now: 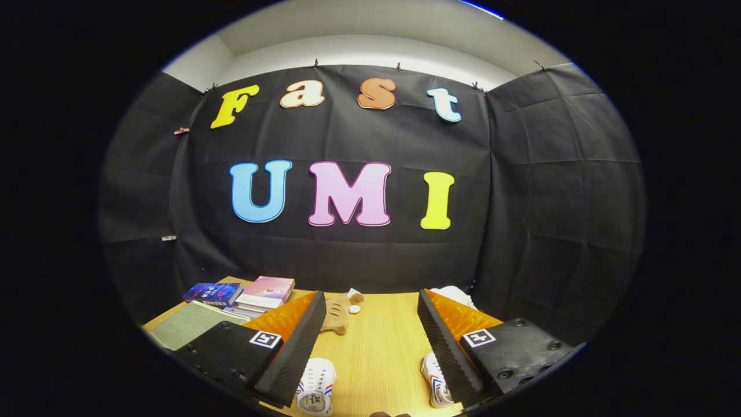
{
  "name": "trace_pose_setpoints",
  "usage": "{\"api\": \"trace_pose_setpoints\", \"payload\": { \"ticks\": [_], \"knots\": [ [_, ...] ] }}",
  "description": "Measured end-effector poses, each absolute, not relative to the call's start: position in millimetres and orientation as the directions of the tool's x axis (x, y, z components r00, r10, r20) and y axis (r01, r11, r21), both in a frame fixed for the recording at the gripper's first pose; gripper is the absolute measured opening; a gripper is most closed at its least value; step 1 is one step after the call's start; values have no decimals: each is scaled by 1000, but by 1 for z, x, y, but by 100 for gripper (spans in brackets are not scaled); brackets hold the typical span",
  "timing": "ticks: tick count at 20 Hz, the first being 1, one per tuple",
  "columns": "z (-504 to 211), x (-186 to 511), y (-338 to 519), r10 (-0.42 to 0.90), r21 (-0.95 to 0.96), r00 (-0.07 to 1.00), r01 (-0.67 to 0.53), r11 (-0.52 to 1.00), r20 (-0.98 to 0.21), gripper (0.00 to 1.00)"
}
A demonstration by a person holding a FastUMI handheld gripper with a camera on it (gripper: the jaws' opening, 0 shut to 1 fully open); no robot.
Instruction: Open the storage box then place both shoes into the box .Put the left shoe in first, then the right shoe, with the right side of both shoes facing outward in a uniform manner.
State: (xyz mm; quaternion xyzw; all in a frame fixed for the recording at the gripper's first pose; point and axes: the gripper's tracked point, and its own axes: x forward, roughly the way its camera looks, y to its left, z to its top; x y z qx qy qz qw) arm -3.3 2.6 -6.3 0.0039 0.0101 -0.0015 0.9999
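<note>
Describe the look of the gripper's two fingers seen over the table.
The gripper has two fingers faced with black ribbed foam pads on their inner sides. Behind the pads the finger bodies are orange, mounted on black blocks with screw holes. Each block carries a small square black-and-white marker. The fingers stand apart, open.

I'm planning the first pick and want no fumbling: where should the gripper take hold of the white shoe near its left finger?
The gripper is open and empty, with bare wooden table between its fingers. The white shoe lies low beside the left finger, its laced top facing up. Probably come from above and pinch across its narrow width at the laced middle; its heel is hidden.
</note>
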Motion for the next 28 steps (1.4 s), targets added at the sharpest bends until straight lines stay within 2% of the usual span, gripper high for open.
{"api": "trace_pose_setpoints", "payload": {
  "ticks": [6,9,16,19,24,28],
  "knots": [
    [-21,-3,10,22,24,998,-21,1000,-65,97],
    [-40,0,19,55,47,991,-50,998,-125,97],
    [-86,0,73,283,215,922,-230,949,-263,99],
    [-109,-7,106,433,314,846,-339,887,-310,99],
    [-153,-35,158,669,482,638,-480,733,-382,99],
    [-170,-63,192,799,581,472,-553,597,-371,98]
  ]
}}
